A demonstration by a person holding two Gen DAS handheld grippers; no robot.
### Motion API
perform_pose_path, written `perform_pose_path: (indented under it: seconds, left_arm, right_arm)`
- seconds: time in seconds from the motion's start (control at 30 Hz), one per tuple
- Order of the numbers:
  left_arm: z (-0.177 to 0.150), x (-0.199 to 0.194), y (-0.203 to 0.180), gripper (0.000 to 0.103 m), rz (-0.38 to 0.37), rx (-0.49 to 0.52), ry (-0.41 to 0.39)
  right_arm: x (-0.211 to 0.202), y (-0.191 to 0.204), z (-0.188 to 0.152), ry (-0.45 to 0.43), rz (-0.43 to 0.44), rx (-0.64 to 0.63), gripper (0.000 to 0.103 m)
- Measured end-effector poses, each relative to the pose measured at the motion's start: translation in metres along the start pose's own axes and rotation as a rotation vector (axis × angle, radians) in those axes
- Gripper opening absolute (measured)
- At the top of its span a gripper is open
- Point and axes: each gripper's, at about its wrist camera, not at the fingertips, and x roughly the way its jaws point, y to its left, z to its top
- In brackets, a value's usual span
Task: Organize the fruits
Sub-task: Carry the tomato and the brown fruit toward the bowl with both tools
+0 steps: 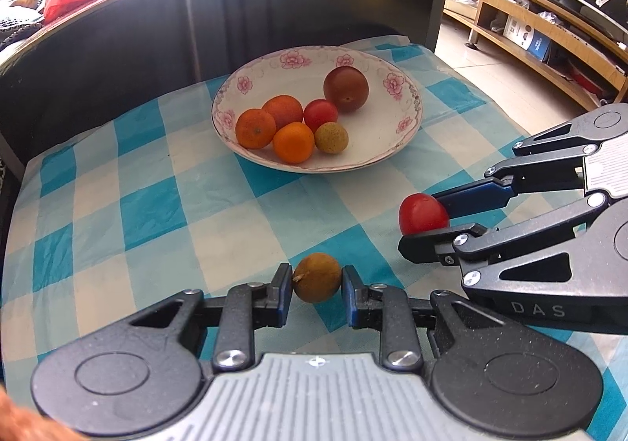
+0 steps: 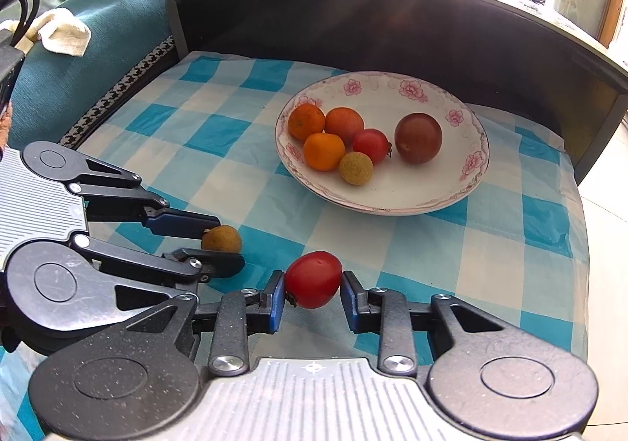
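Fruits are mostly gathered in the plate [image 1: 408, 119], so each hand-held gripper brackets a stray: left [image 1: 317, 286] nearly closed around the longan [image 1: 316, 277], right [image 2: 313, 290] around the tomato [image 2: 313, 278].

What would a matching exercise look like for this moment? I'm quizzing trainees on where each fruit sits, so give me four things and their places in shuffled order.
Things:
1. brown longan
2. red tomato
3. dark plum
4. plate

Places:
A. on the checked tablecloth, resting directly
B. between the fingers of the right gripper
C. on the plate, apart from the oranges
D. between the fingers of the left gripper

Pairs: 1-D, 2-B, 3-C, 4-A
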Motion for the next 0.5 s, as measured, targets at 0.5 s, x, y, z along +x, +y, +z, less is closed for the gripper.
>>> perform_pose_path:
  seconds: [0.5]
  left_arm:
    - [0.013,-0.007,0.001,0.036,0.009,-0.001,-0.038]
  right_arm:
    - [-0.008,-0.002,0.004,-0.036,-0.016,0.019,0.024]
